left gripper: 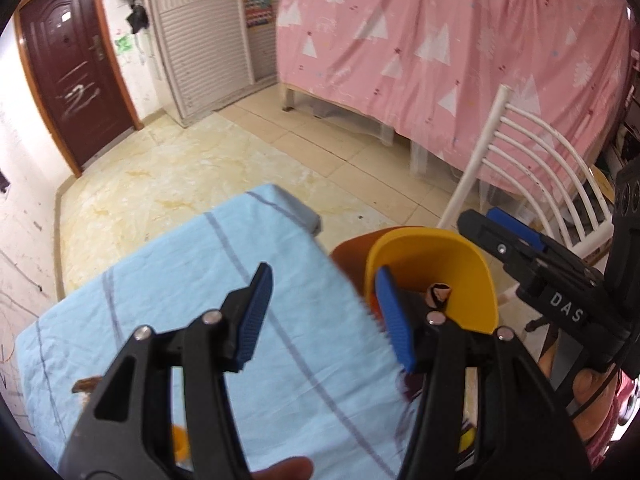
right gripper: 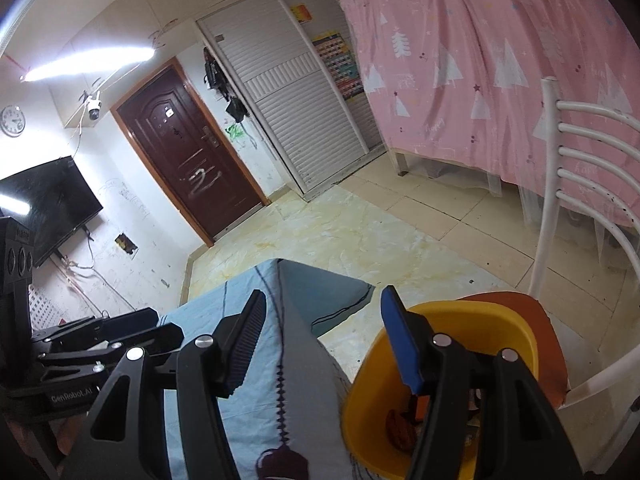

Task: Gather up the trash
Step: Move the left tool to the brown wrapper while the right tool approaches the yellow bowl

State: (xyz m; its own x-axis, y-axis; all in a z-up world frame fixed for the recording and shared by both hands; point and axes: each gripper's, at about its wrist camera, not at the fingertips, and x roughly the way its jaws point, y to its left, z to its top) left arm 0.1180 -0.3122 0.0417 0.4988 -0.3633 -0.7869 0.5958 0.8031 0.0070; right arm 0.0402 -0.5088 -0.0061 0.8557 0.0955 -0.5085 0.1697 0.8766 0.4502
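Left gripper (left gripper: 324, 316): we see its jaws spread wide, empty, above the table edge.
Right gripper (right gripper: 332, 344): jaws likewise apart, holding nothing, between table and bin.
Yellow bin (right gripper: 500, 328): on the orange seat of the white chair (right gripper: 552, 184), just beside the table.
Trash (right gripper: 400, 426): we make out brown and orange scraps inside the bin.
Table (left gripper: 168, 280): covered in light blue cloth.

bright ceiling tube light (right gripper: 88, 65), perhaps motion-blurred, fisheye-warped edges
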